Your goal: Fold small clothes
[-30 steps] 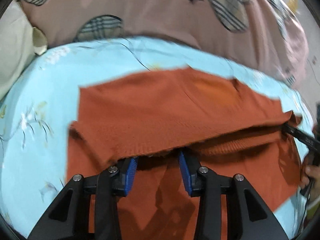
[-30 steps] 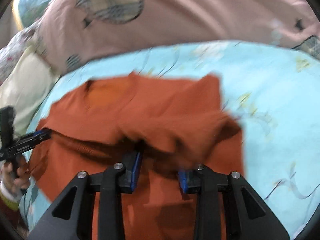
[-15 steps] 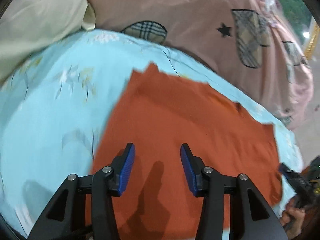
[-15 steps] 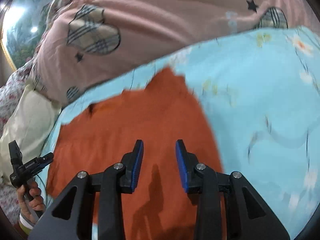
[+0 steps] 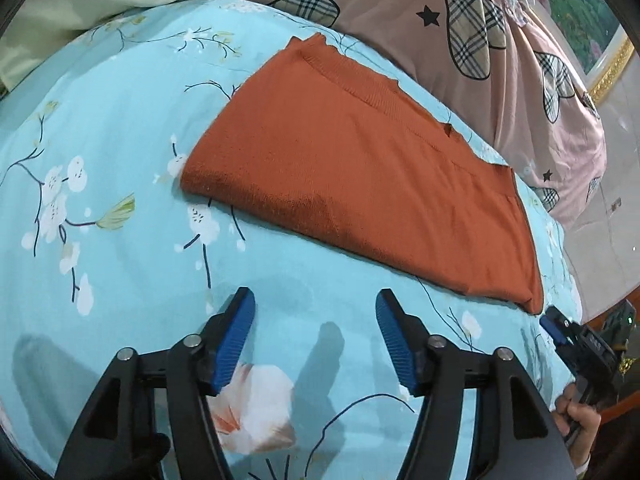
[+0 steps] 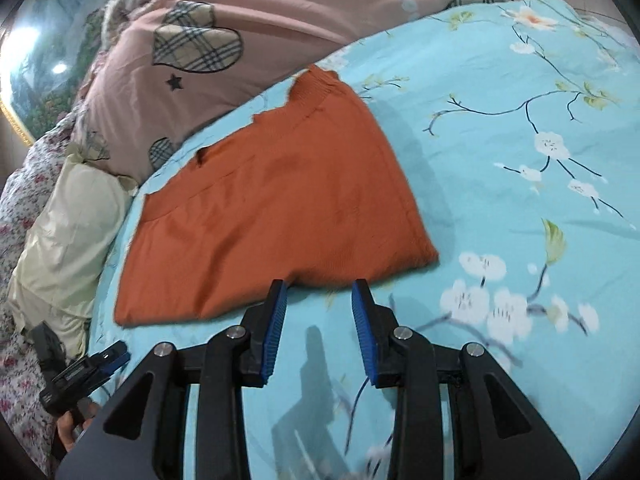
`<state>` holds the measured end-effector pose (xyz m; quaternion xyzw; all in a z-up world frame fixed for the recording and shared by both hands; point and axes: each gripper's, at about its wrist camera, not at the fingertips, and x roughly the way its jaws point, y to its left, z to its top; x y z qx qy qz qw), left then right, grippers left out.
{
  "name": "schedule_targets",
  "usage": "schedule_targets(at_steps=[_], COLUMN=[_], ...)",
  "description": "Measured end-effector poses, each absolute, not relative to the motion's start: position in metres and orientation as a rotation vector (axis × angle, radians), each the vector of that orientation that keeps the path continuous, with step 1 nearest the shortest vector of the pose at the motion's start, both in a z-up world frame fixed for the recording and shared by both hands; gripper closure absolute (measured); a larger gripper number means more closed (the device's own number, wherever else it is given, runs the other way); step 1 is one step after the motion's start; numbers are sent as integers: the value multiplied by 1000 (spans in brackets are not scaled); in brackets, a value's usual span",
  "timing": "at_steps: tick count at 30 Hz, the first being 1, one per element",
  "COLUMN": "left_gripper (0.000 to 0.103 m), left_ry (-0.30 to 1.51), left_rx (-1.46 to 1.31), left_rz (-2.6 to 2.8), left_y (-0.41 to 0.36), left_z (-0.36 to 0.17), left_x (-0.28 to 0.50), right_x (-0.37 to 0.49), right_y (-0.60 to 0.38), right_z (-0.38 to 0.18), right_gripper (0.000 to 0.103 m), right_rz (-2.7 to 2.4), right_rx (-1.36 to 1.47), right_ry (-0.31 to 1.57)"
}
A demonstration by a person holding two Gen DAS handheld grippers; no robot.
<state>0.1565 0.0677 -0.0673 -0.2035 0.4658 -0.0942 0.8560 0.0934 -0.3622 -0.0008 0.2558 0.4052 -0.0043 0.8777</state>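
Nearest, short of the orange knit garment (image 5: 360,176), the left gripper (image 5: 316,336) is seen with its jaws opening and nothing between them. The right gripper (image 6: 318,320) is held just short of the garment's near fold, jaws parted and empty. The garment is laid folded flat on the blue floral bedsheet (image 5: 120,184), apparently released to rest. Beyond it, a pink quilt (image 5: 400,4) is bunched.

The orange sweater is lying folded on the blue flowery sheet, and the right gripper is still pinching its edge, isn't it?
Not quite. The orange sweater does lie folded on the blue flowery sheet, but the right gripper is not pinching it. The right wrist view shows its jaws apart over the sheet, with nothing between them.
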Motion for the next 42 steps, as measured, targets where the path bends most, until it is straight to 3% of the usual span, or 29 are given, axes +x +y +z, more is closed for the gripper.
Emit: schedule_targets(at_steps=[3,13,16,18,21,30,36,37,39,42], left_gripper=[25,25,49,76,91,93,93,93,93,93], left_ry=[966,898,887,889,877,746,805,823,836,823], left_rx=[-491,-569,-527,-530,-487,-236,-36,-21,9,12], left_rz=[-185,-51,-22,-32,-47,-293,-405,-411,-409,-415], left_y=[74,93,91,91,84,-5,-77,-82,-88,-86], left_z=[-68,-75,-73,-74,-65,9,-22,-29,-39,-37], left_x=[162,236,253,260,260,247,247,247,245,242], right_x=[83,87,93,98,109,170,235,245,266,296], right_y=[-354,-333,-332,-331,-333,-351,-349,-346,-337,-312], right_z=[7,14,13,11,9,13,-4,-7,-15,-25], right_gripper=[63,62,62,62,62,62,61,59,40,38], right_rz=[6,72,81,93,113,247,373,384,403,433], right_rx=[518,526,537,540,549,629,735,748,749,723], right_ry=[832,837,839,840,843,845,956,976,1030,1088])
